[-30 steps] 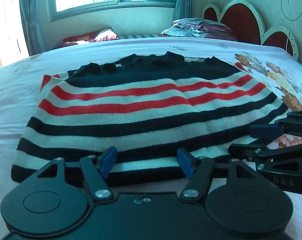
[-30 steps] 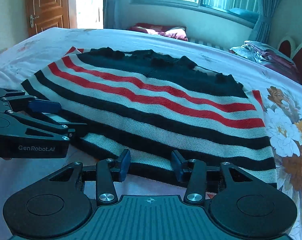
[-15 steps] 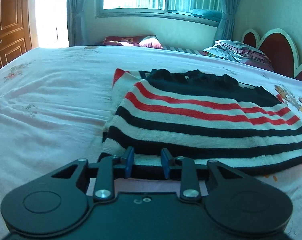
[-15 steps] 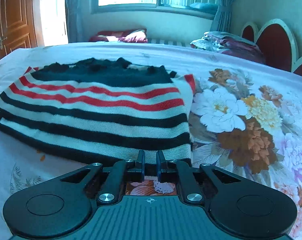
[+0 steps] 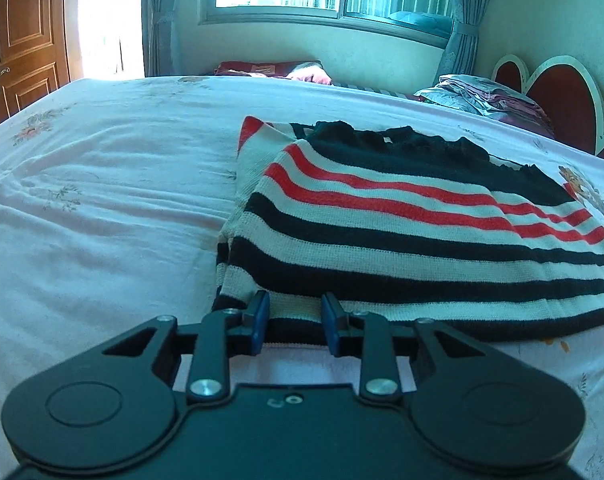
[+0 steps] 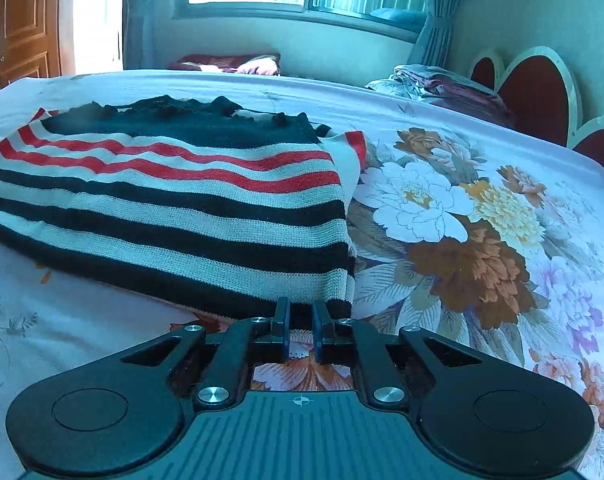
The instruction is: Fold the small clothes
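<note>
Now we hold the sweater (image 5: 402, 248) hem by both near corners — left tongs (image 5: 295, 322) and right tongs (image 6: 301, 328) clenched on it — lifting evenly toward the collar.

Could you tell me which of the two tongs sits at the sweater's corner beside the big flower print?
The right tongs, at the striped sweater's hem corner beside the flowers; the left tongs border plain sheet.

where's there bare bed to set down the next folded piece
Widest free patch: the pale bedsheet left of the striped sweater, running out to the wooden door. A second free patch, with the flower print, lies right of the sweater toward the headboard. Crowded there: stacked bedding.
</note>
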Tool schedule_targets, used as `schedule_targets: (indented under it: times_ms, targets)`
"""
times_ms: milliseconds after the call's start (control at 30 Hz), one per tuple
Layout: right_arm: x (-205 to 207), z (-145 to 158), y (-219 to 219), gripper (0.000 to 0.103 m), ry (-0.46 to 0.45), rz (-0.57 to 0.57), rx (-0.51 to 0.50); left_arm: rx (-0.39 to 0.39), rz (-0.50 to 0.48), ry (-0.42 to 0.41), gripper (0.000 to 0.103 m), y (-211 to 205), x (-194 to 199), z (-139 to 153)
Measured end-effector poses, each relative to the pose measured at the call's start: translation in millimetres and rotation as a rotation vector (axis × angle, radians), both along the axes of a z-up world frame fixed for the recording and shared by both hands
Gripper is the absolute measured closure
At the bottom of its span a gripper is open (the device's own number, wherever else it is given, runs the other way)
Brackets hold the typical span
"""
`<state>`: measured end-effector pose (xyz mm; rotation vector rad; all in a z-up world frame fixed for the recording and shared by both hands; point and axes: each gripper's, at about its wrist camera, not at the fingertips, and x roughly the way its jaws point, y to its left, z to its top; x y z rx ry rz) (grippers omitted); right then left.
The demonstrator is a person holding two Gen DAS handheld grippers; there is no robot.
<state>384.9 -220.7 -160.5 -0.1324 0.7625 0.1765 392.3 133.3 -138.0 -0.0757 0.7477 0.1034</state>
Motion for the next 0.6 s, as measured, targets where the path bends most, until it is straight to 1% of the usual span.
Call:
schedule_targets:
  times_ms: [167,267,300,333,367,400,433,467,500,533,567,600]
  targets:
    - [-1.2,-0.8,2.8,0.093,-0.011,0.024,-0.027,0.003,-0.019,0.013,0.073,2.4,1.7,1.2]
    - [0.1,-0.9,2.7,0.093,-0.008,0.043,-0.04,-0.019,-0.03,0.029,0.072,8.5,4.1,3.8]
    - [0.8,0.3,0.2,0.093,-0.005,0.039,-0.029,-0.034,-0.018,0.026,0.073,13.0,2.3,5.8]
    - [-0.2,4.2,-4.9,0.093,-0.013,0.015,-0.001,-0.059,0.013,0.015,0.077,19.3,-2.2,9.4]
    - [-5.1,10.2,-12.4,0.092,-0.046,-0.033,0.038,-0.084,0.042,-0.002,0.078,25.1,-8.9,13.2]
    - [-12.6,16.6,-20.0,0.092,-0.088,-0.088,0.063,-0.087,0.089,-0.016,0.068,29.1,-18.0,17.4]
    - [-19.1,22.2,-27.8,0.092,-0.103,-0.111,0.102,-0.068,0.152,-0.018,0.056,31.6,-26.3,20.2]
    - [-23.5,25.1,-33.2,0.093,-0.099,-0.114,0.145,-0.107,0.163,-0.028,0.057,34.7,-33.9,21.1]
    - [-27.1,27.2,-35.9,0.093,-0.098,-0.107,0.178,-0.183,0.156,-0.036,0.058,37.4,-39.8,19.8]
    - [-29.2,30.0,-35.1,0.097,-0.096,-0.096,0.193,-0.26,0.156,-0.037,0.058,38.6,-43.3,16.8]
    - [-28.9,31.5,-32.4,0.103,-0.085,-0.082,0.211,-0.319,0.157,-0.034,0.058,37.8,-44.3,12.8]
    - [-27.2,33.1,-28.6,0.103,-0.07,-0.071,0.24,-0.381,0.161,-0.028,0.059,36.7,-42.4,6.7]
